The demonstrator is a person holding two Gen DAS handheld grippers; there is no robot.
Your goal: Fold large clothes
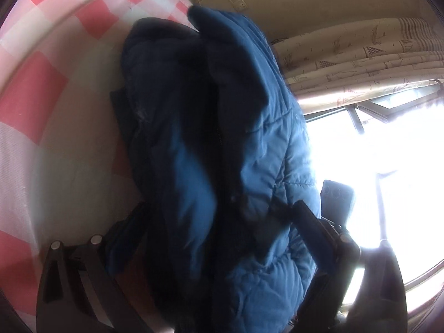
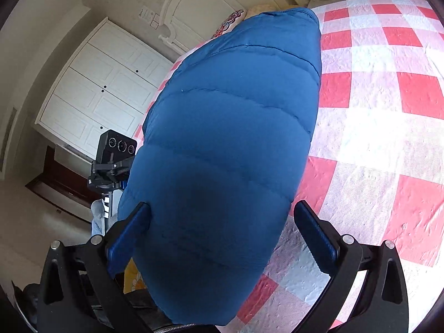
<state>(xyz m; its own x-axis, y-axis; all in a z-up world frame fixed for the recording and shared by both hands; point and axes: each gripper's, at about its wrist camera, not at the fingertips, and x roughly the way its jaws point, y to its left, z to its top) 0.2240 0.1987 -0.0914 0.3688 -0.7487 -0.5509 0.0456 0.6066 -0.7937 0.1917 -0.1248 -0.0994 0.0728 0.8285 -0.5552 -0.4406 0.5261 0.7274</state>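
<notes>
Home bedroom. Bed with red-white checked bedspread (image 2: 383,127) fills right half of right wrist view; same cover (image 1: 50,88) at left of left wrist view. White arched headboard (image 2: 199,8) at top centre, patterned pillow (image 2: 230,22) just below it. White panelled wardrobe doors (image 2: 100,88) at left, wall switch plate (image 2: 147,14) above. Dark wood door (image 2: 61,180) at lower left. Sailboat-print curtain (image 1: 360,55) at upper right, bright window (image 1: 374,152) below it.
</notes>
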